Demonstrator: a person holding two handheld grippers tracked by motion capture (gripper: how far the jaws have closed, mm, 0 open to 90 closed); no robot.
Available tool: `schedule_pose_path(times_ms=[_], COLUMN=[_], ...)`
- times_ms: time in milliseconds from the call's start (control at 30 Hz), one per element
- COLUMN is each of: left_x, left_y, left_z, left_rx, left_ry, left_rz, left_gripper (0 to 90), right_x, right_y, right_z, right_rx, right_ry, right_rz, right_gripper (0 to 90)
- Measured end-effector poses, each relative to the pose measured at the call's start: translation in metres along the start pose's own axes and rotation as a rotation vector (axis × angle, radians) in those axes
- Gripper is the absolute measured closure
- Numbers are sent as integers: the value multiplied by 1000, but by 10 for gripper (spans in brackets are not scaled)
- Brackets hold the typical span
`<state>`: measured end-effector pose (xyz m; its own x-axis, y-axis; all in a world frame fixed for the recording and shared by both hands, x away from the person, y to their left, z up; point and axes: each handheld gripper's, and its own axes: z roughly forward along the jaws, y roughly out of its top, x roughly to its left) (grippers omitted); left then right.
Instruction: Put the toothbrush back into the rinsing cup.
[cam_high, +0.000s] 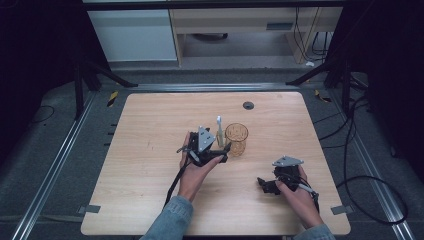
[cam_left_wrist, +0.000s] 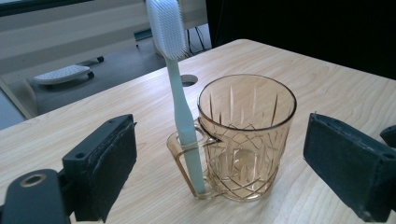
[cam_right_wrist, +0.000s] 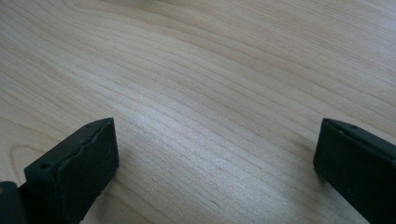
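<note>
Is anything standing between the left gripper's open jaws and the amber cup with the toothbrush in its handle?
Nothing visible does. In the left gripper view the left gripper is open, with only bare table between its jaws and the amber cup. The toothbrush stands upright through the cup's handle loop, on the side facing the gripper.

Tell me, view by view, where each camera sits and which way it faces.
High view: fixed above the person's side, facing forward and down on the table; both forearms, left tool and right tool show.
Left gripper view: rides the left tool, facing the amber cup with a toothbrush standing in its handle loop; open jaws show.
Right gripper view: rides the right tool, facing down at bare tabletop; open jaws show.
Shared: high and left gripper views both show cup and toothbrush.
</note>
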<state>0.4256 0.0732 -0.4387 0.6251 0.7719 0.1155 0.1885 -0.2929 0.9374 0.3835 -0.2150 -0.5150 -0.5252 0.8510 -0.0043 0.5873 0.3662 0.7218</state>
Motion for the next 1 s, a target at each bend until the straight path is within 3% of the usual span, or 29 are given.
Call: schedule_pose_path(times_ms=[233, 367, 533, 867, 1000], left_x=[-4, -7, -16, -20, -19], left_y=[-2, -3, -5, -10, -12], left_z=[-5, -5, -3, -1, -3], left_rx=[48, 91, 156, 313, 339], left_ry=[-52, -86, -110, -133, -121], left_rz=[56, 52, 76, 56, 45], left_gripper=[100, 103, 102, 101, 100], right_x=[0, 0, 0, 0, 0], right_y=[0, 0, 0, 0, 0], right_z=[0, 0, 0, 0, 0], right_rx=[0, 0, 0, 0, 0], right_ry=[0, 0, 0, 0, 0], right_rz=[0, 0, 0, 0, 0], right_gripper=[3, 3, 3, 3, 4])
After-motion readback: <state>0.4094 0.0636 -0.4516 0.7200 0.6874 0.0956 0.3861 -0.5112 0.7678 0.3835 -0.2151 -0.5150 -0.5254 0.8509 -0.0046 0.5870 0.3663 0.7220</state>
